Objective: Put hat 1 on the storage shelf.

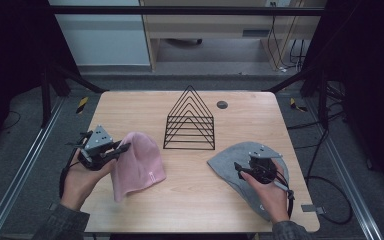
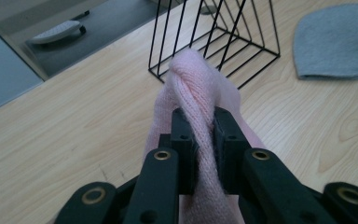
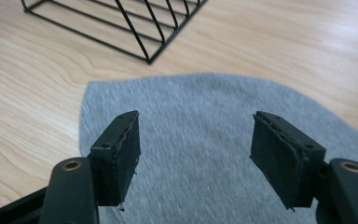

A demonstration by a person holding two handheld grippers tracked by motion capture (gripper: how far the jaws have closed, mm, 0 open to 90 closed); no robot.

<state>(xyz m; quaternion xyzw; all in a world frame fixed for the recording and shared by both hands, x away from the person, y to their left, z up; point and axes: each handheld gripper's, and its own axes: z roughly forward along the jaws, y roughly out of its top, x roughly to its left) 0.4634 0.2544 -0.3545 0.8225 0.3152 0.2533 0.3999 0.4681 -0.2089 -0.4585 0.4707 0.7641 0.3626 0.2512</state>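
A pink knit beanie [image 1: 139,166] lies at the left of the wooden table, one edge lifted off the top. My left gripper [image 1: 123,148] is shut on that edge; in the left gripper view the pink knit [image 2: 193,88] bunches up between the two black pads. A grey beanie [image 1: 230,162] lies flat at the right. My right gripper [image 1: 237,169] hovers over the grey beanie [image 3: 200,140], open, with nothing between its pads [image 3: 126,154].
A black wire rack [image 1: 190,120] shaped like a row of triangles stands at the table's middle back. A small dark round cap [image 1: 222,104] sits behind it to the right. Bare wood runs along the table's [image 1: 190,200] front edge.
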